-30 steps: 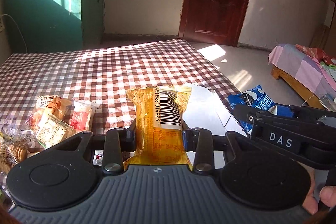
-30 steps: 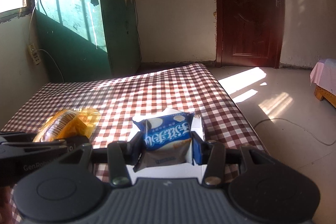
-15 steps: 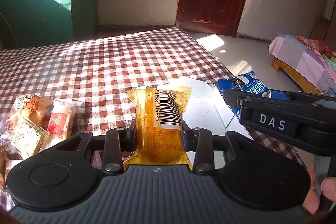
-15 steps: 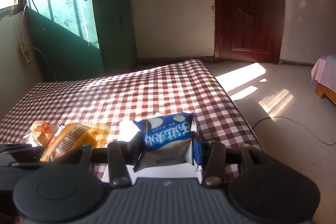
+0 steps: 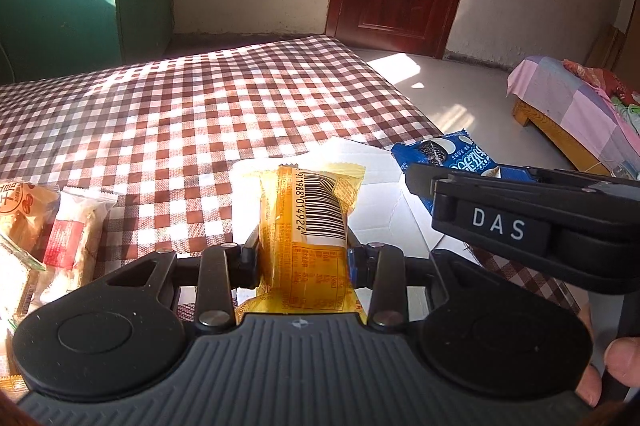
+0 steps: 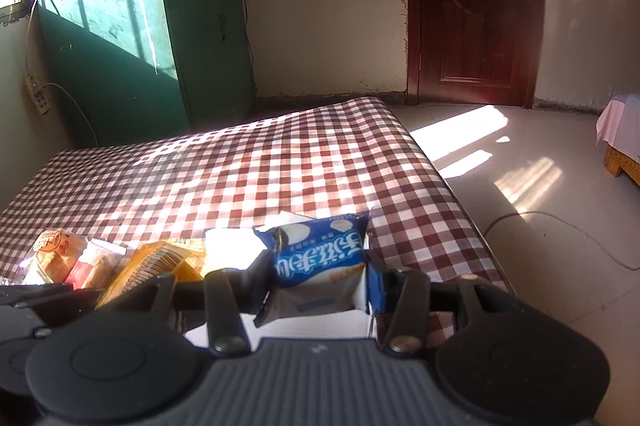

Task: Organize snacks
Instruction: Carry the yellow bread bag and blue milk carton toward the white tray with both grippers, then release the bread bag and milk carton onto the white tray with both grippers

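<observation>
Left claw (image 5: 304, 258) clamps yellow packet (image 5: 310, 226), right claw (image 6: 318, 278) blue packet (image 6: 318, 258); both light, crinkly, crushable, gripped mid-body

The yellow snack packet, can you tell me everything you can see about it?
The yellow snack packet is a shiny, crinkly plastic wrapper with a black barcode on a white patch, small printed text and a zigzag sealed end. It lies lengthwise, pointing away from the camera, and is pinched across its middle by the left gripper. Beneath it sits a white box on the checked tablecloth. It looks sealed and puffy.
</observation>
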